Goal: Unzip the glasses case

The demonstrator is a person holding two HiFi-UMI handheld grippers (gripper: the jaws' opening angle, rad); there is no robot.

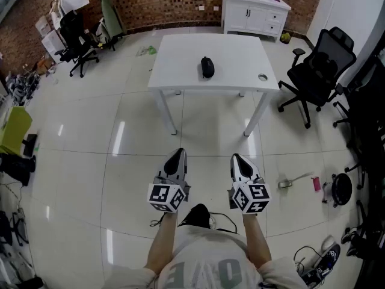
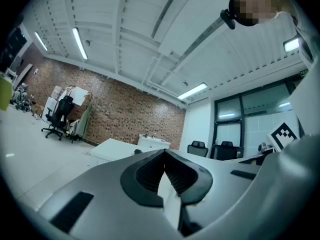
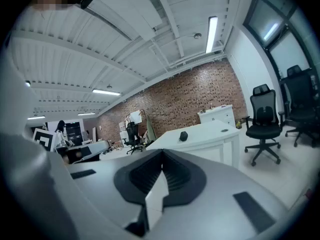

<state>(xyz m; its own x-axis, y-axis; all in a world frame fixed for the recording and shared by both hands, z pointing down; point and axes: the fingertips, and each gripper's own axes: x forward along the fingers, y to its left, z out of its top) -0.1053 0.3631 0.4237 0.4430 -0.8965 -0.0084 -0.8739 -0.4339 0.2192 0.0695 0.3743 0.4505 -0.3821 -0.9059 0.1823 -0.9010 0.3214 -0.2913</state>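
The black glasses case [image 1: 207, 67] lies zipped near the middle of the white table [image 1: 180, 59], far ahead of me. In the right gripper view the glasses case [image 3: 184, 136] is a small dark lump on the tabletop; in the left gripper view the glasses case [image 2: 137, 151] barely peeks over the jaws. My left gripper [image 1: 178, 153] and right gripper [image 1: 237, 158] hang side by side over the tiled floor, well short of the table. Both are shut with nothing between the jaws, as the left gripper [image 2: 164, 152] and the right gripper [image 3: 162, 152] show in their own views.
A small round object [image 1: 262, 77] sits at the table's right corner. A white cabinet [image 1: 252, 11] stands against the brick wall behind. Black office chairs stand at the right [image 1: 319, 68] and back left [image 1: 75, 32]. Small tools [image 1: 316, 183] and cables lie on the floor at right.
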